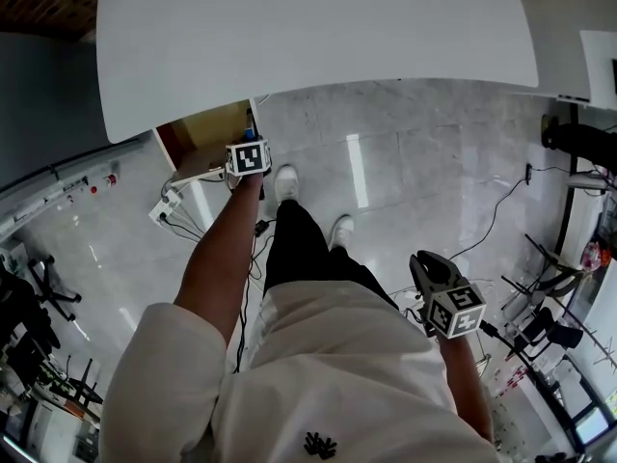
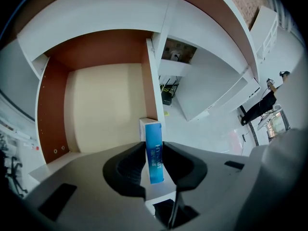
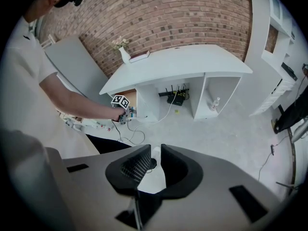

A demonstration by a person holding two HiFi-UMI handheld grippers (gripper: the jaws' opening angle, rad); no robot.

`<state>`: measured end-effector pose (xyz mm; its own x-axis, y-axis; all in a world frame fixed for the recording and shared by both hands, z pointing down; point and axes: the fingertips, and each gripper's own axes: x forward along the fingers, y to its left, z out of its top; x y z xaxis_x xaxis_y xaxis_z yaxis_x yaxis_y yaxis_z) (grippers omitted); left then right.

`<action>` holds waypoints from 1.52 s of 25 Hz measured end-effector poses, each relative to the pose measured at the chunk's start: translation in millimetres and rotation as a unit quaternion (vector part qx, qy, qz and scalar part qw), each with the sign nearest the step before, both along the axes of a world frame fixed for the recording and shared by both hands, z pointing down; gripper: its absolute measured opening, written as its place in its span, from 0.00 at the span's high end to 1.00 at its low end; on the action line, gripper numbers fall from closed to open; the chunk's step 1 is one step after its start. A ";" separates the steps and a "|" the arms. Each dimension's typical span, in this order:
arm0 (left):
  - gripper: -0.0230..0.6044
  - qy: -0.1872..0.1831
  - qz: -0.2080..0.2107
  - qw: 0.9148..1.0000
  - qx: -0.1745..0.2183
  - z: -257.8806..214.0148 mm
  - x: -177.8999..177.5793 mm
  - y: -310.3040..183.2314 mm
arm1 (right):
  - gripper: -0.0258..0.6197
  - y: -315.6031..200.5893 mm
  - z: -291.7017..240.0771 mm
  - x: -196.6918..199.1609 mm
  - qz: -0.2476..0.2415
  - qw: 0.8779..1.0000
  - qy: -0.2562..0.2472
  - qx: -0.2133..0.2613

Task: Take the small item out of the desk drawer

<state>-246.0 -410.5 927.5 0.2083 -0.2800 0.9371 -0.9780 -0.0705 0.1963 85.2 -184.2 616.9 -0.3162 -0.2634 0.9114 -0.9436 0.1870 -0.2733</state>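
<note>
Box (image 2: 154, 150), blue and slim, sits in the open drawer (image 2: 103, 109) under the white table (image 1: 308, 27), close against the drawer's right-hand wall (right as the left gripper view shows it). The left fingers (image 2: 126, 170) are closed on its two broad sides, gripping it. The right fingers (image 3: 180, 170) hang over the floor (image 3: 231, 129), well away from the drawer, slightly parted with nothing between them.

White lettering runs lengthwise down the face of the blue box (image 2: 154, 153); it is too blurred to read. No other print is legible.
</note>
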 end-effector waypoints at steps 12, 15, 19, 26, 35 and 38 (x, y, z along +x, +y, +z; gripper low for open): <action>0.81 -0.021 -0.020 0.999 0.026 -21.7 -4.6 0.2 | 0.82 12.7 0.5 6.3 -0.004 1.000 -0.011 0.020; 0.81 -0.018 -0.016 0.999 0.023 -45.0 -0.7 6.1 | 0.82 17.0 -0.8 6.9 -0.007 0.999 -0.023 0.028; 0.81 -0.024 -0.017 0.999 0.037 -71.4 -1.2 13.4 | 0.83 26.0 -1.9 12.4 -0.012 0.998 -0.033 0.042; 0.81 -0.029 -0.028 0.997 0.071 -135.7 4.9 35.6 | 0.85 42.7 -16.5 25.5 -0.027 0.995 -0.059 0.081; 0.81 -0.018 -0.047 0.992 0.113 -213.2 30.2 92.1 | 0.89 64.3 -39.2 39.0 -0.074 0.984 -0.105 0.121; 0.81 -0.007 -0.057 0.990 0.127 -237.6 40.2 117.4 | 0.90 73.8 -45.0 49.2 -0.087 0.981 -0.111 0.133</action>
